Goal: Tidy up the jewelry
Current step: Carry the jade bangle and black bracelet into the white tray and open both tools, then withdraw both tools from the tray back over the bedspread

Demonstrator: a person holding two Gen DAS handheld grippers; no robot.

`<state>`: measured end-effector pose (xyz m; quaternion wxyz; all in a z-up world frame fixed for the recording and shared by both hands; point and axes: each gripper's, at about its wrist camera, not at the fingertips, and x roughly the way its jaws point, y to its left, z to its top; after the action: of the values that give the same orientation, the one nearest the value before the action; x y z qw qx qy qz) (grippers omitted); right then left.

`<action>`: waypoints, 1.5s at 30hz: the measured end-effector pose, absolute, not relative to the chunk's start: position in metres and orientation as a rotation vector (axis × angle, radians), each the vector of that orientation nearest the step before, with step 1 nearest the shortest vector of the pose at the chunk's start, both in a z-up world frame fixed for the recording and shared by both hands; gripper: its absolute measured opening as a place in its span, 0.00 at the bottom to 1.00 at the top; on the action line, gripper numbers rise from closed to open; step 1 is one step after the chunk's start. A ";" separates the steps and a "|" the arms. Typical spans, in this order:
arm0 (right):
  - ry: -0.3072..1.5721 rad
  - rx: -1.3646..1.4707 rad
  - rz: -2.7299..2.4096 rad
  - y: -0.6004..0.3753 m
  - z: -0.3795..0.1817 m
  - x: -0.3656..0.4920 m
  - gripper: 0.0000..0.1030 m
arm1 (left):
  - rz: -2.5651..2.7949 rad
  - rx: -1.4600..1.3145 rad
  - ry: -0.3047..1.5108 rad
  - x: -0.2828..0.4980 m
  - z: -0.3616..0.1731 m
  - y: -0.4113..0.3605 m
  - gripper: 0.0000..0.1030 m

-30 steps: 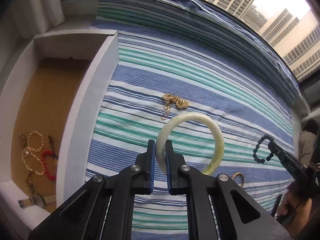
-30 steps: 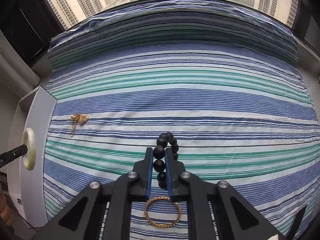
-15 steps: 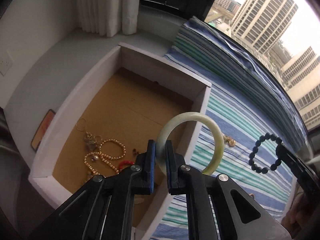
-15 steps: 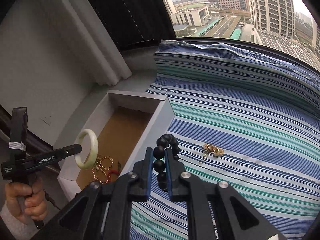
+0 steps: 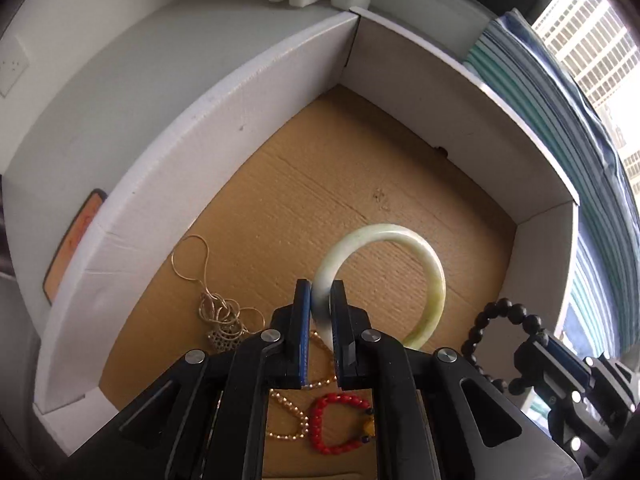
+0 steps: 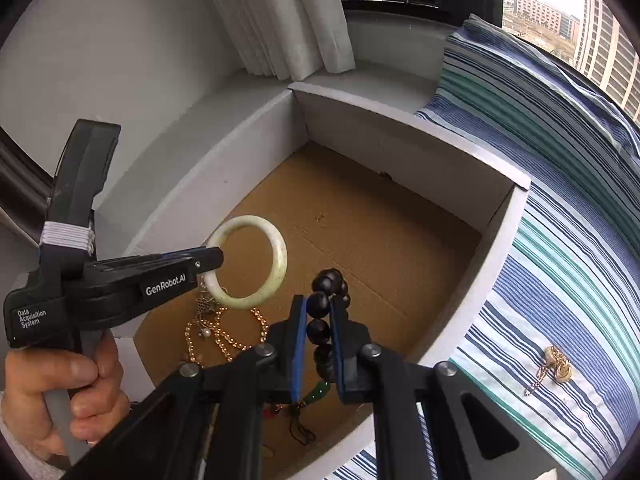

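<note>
My left gripper (image 5: 321, 292) is shut on a pale green jade bangle (image 5: 430, 268) and holds it above the brown floor of a white box (image 5: 224, 120). The bangle also shows in the right wrist view (image 6: 280, 264), with the left gripper (image 6: 218, 258) on it. My right gripper (image 6: 318, 312) is shut on a black bead bracelet (image 6: 320, 304) over the box's near right part; the bracelet shows in the left wrist view (image 5: 500, 312). A gold chain piece (image 6: 556, 364) lies on the striped cloth outside the box.
In the box lie a thin silver chain (image 5: 212, 300), a gold bead strand (image 5: 288, 420), a red bead bracelet (image 5: 340, 424) and a small green pendant (image 6: 316, 394). A striped blue-green cloth (image 6: 560, 240) lies to the right. A white curtain (image 6: 280, 20) hangs behind.
Both grippers have swung left from the striped cloth to over the white box, carrying the bangle and the black bracelet. They are now lower and closer to the box floor.
</note>
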<state>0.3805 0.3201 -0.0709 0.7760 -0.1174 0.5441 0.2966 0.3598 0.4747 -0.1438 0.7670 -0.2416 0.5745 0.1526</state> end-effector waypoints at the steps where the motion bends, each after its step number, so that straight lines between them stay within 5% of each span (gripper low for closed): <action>1: 1.188 -0.274 0.635 0.323 -0.079 0.381 0.11 | 0.331 -0.528 1.257 0.363 -0.152 0.475 0.06; 12: 1.203 -0.371 0.584 0.343 -0.111 0.381 0.13 | 0.319 -0.511 1.300 0.374 -0.185 0.470 0.10; 14: 1.208 -0.365 0.579 0.340 -0.112 0.380 0.24 | 0.323 -0.510 1.280 0.372 -0.178 0.471 0.19; 16: 1.204 -0.343 0.571 0.335 -0.108 0.379 0.34 | 0.337 -0.502 1.260 0.368 -0.168 0.471 0.47; 20: 1.179 -0.293 0.548 0.321 -0.093 0.373 0.52 | 0.356 -0.464 1.201 0.356 -0.138 0.466 0.62; 24: 1.155 -0.250 0.522 0.302 -0.073 0.363 0.54 | 0.359 -0.430 1.151 0.339 -0.102 0.458 0.73; 37: 1.078 -0.150 0.423 0.232 -0.001 0.328 0.60 | 0.305 -0.347 1.047 0.299 -0.006 0.398 0.82; 45: 1.055 -0.107 0.361 0.185 0.012 0.310 0.72 | 0.231 -0.315 1.037 0.286 0.011 0.350 0.89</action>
<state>0.3099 0.1848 0.0125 0.8474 -0.0505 0.5002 0.1711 0.2859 0.3504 0.0115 0.8505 -0.1495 0.4923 0.1097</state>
